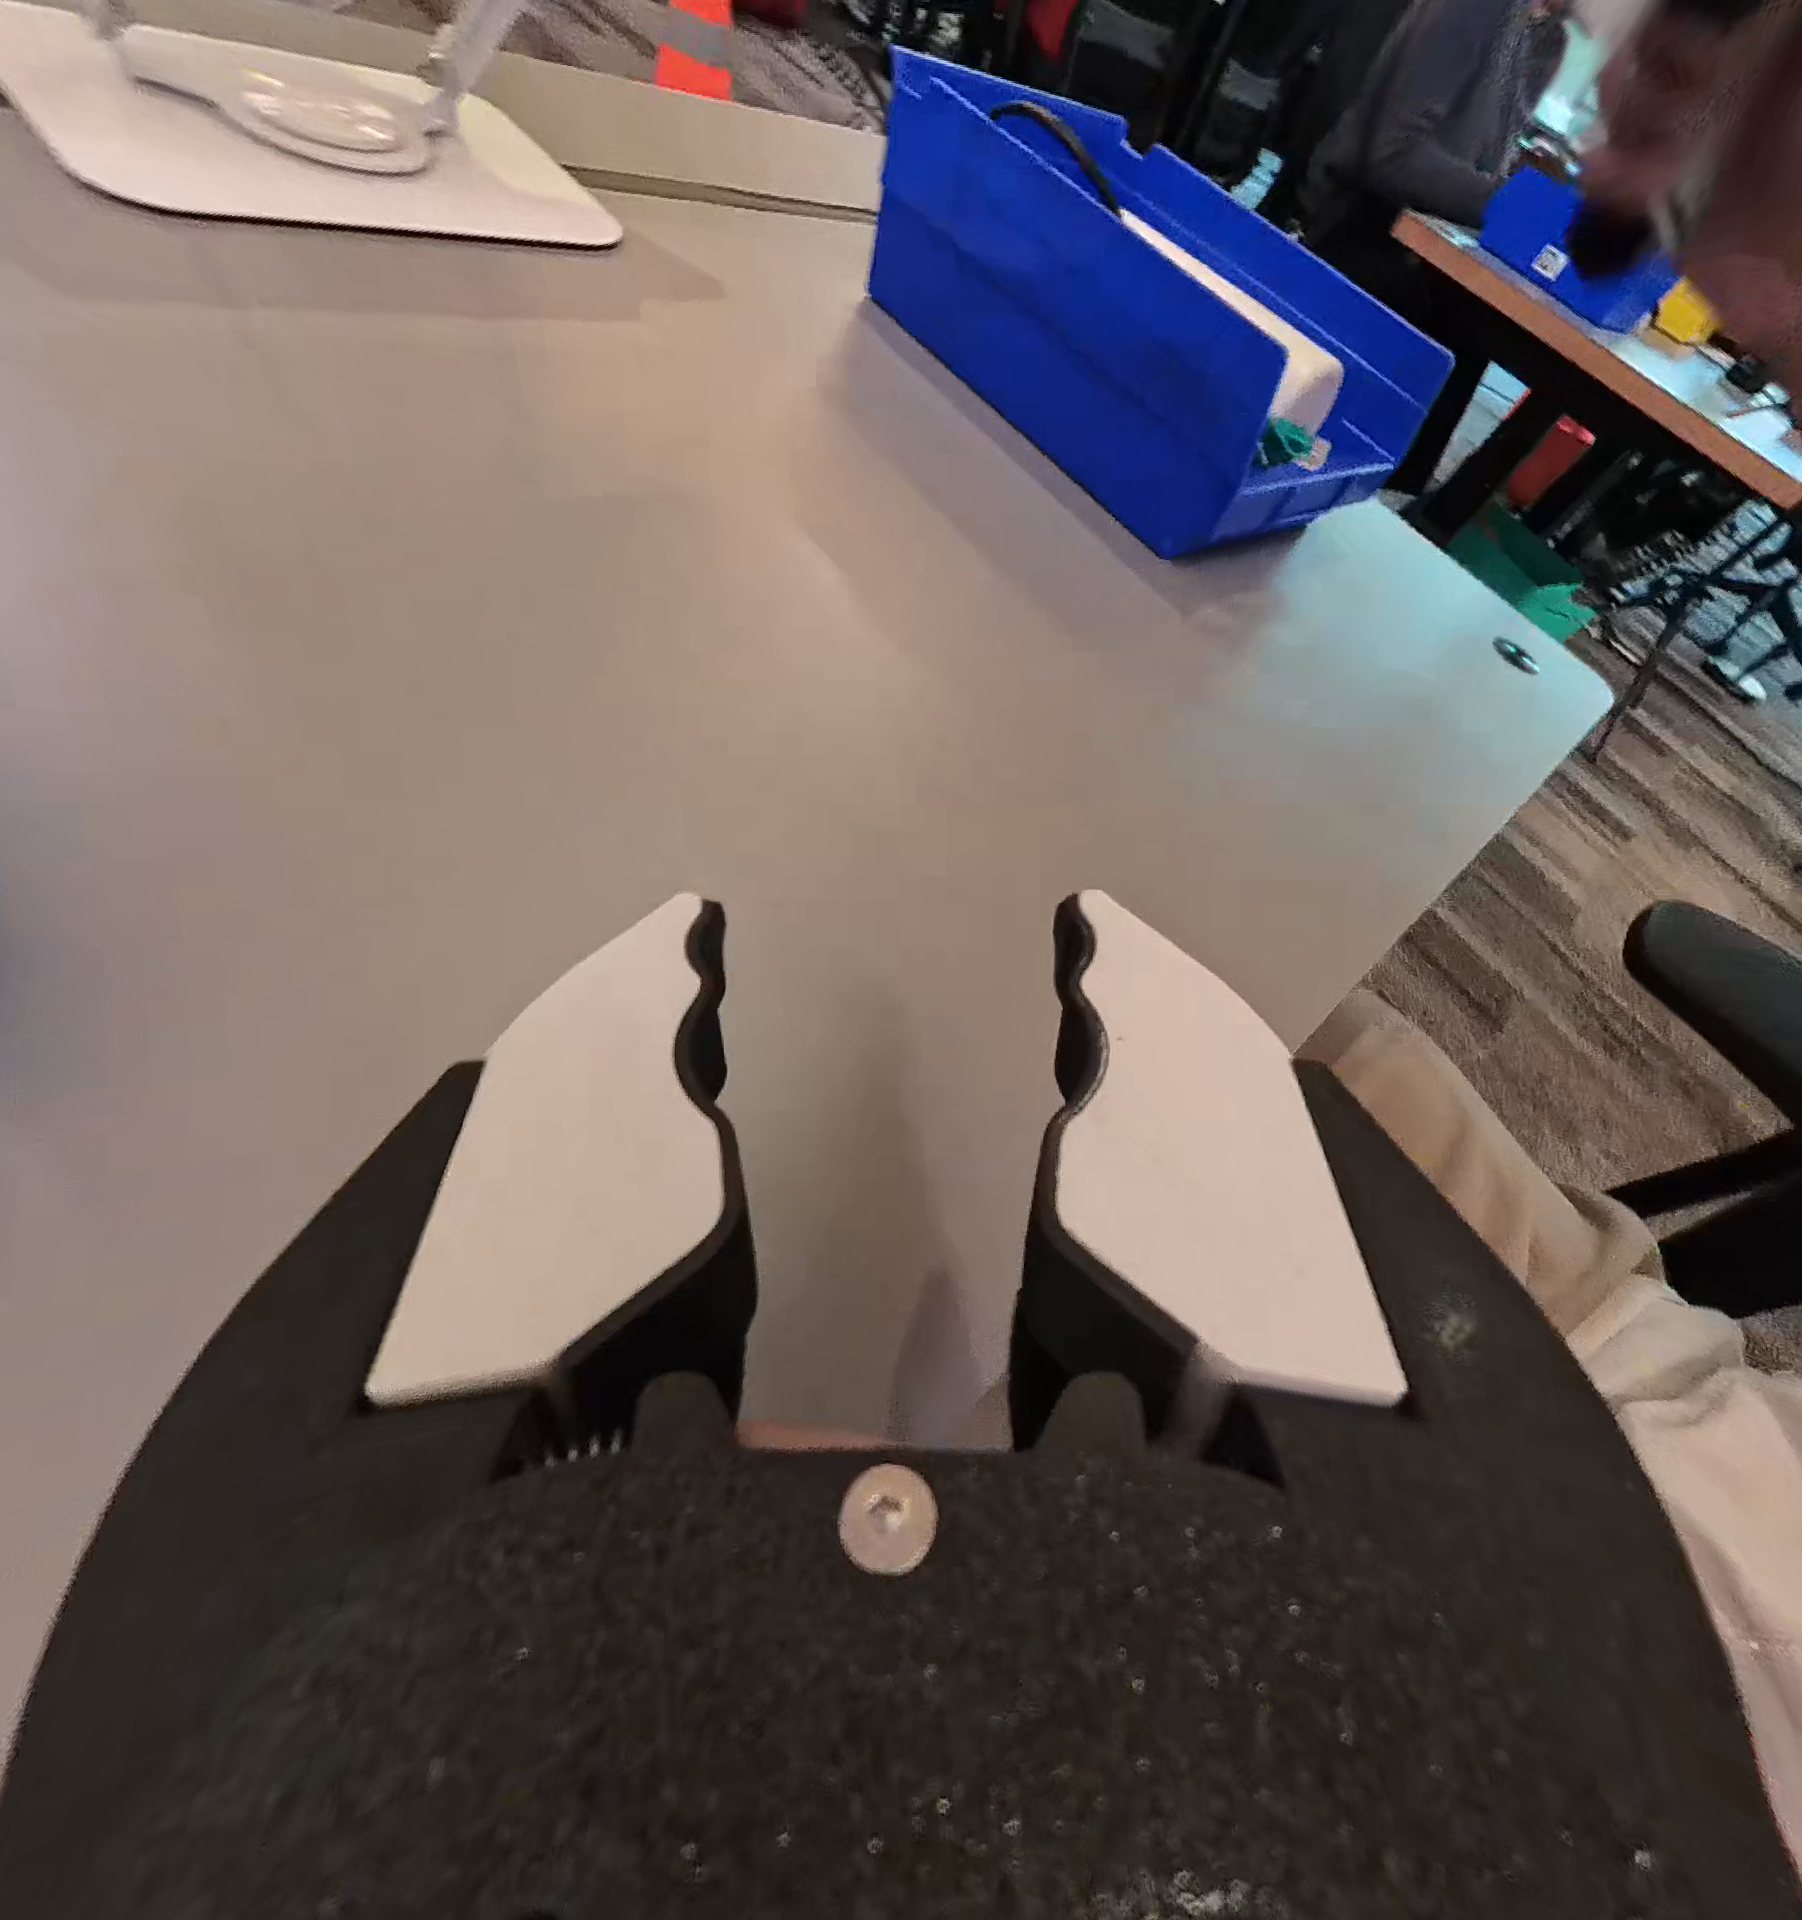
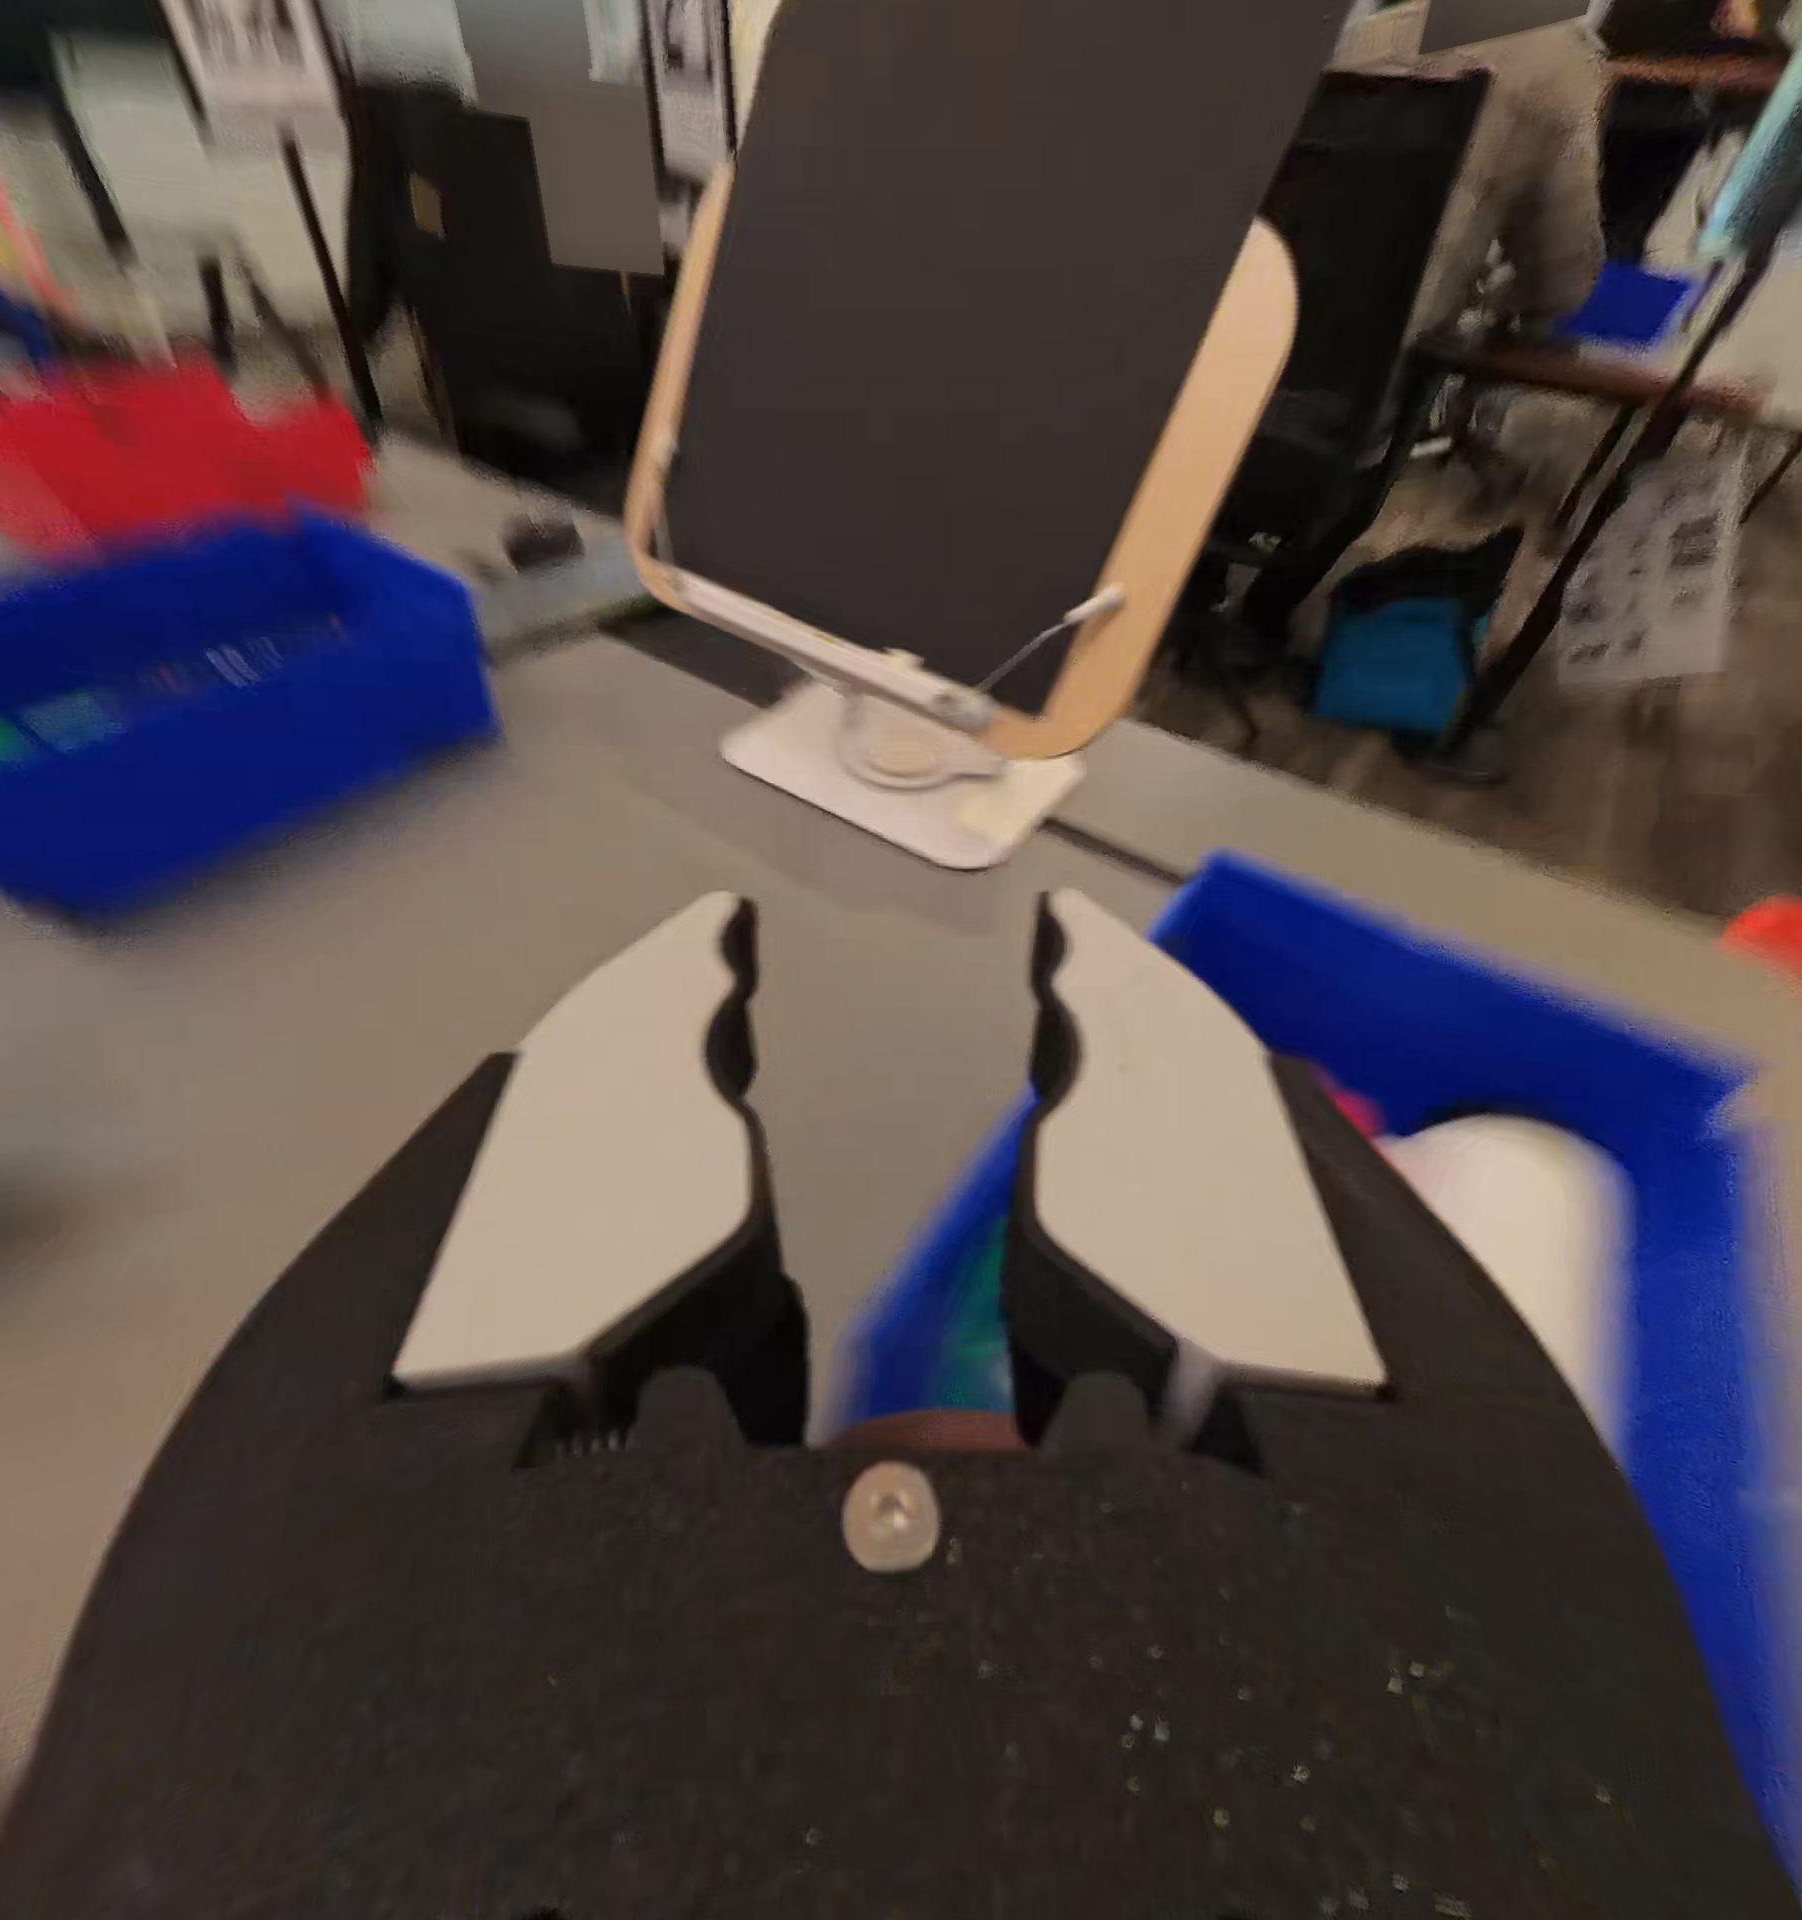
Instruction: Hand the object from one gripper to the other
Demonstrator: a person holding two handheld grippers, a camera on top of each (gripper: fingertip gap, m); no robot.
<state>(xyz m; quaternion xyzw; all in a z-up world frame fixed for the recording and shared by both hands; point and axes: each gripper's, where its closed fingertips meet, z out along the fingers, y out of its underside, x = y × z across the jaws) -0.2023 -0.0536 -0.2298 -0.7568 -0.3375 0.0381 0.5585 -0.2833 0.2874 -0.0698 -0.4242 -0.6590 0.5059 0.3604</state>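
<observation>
**Inspector A:** Left gripper (image 1: 889, 914), black body with pale grey finger plates: jaws stand apart with a clear gap, nothing between them. It sits above the bare grey laminate tabletop (image 1: 461, 623).

**Inspector B:** Confirmed. Right gripper (image 2: 895, 909), same build: jaws likewise apart, holding nothing. Its view is motion-blurred.

**Inspector A:** Location of the object to be handed over?

**Inspector B:** Cannot tell which item it is; neither gripper has hold of anything. The blue plastic storage bin (image 1: 1105, 343) near the table's right edge holds a white rounded block (image 1: 1281, 358), a black cable (image 1: 1068, 145) and a small green piece (image 1: 1292, 445) at its near end.

**Inspector A:** In the right wrist view that bin (image 2: 1448, 997) lies just under and right of the right gripper, a white item (image 2: 1520, 1226) inside it.

**Inspector B:** Other items: a dark tablet in a tan frame (image 2: 970, 353), tilted on a white flat-based stand (image 2: 907, 800) beyond the fingers; a second blue bin (image 2: 201, 707) at left, a red bin (image 2: 149, 447) behind it.

**Inspector A:** The stand's base (image 1: 284, 156) shows at far left in the left wrist view.
</observation>
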